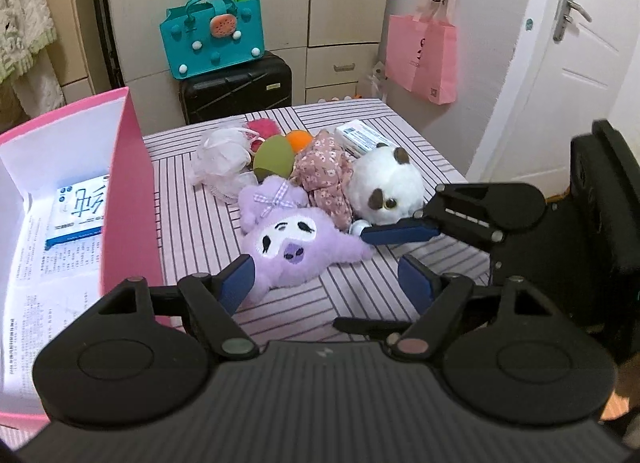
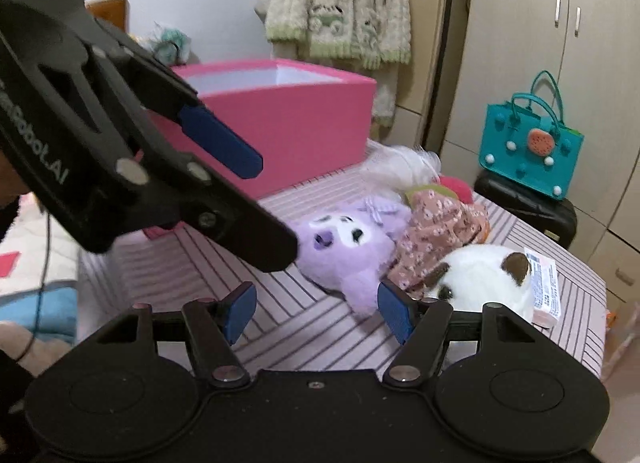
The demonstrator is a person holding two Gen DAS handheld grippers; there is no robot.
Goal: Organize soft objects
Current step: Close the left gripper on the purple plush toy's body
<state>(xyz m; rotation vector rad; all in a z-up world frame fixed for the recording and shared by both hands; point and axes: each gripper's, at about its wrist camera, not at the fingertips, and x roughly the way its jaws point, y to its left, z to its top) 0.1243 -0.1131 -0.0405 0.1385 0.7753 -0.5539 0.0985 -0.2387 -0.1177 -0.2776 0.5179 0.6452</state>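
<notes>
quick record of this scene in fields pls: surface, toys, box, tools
surface: striped table
toys: purple plush nearest, white plush beside it, floral cloth between and behind them
box: pink box on the table's left, open, a blue-and-white packet inside
left tool: open, holding nothing, next to the purple plush
right tool: open, holding nothing

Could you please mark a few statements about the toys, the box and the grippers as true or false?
1. The purple plush lies on the striped table. True.
2. The left gripper is shut on the purple plush. False: its jaws are open and hold nothing.
3. The pink box already holds a pack. True.
4. The white plush is inside the pink box. False: it lies on the table beside the floral cloth.
5. The right gripper is open. True.
</notes>
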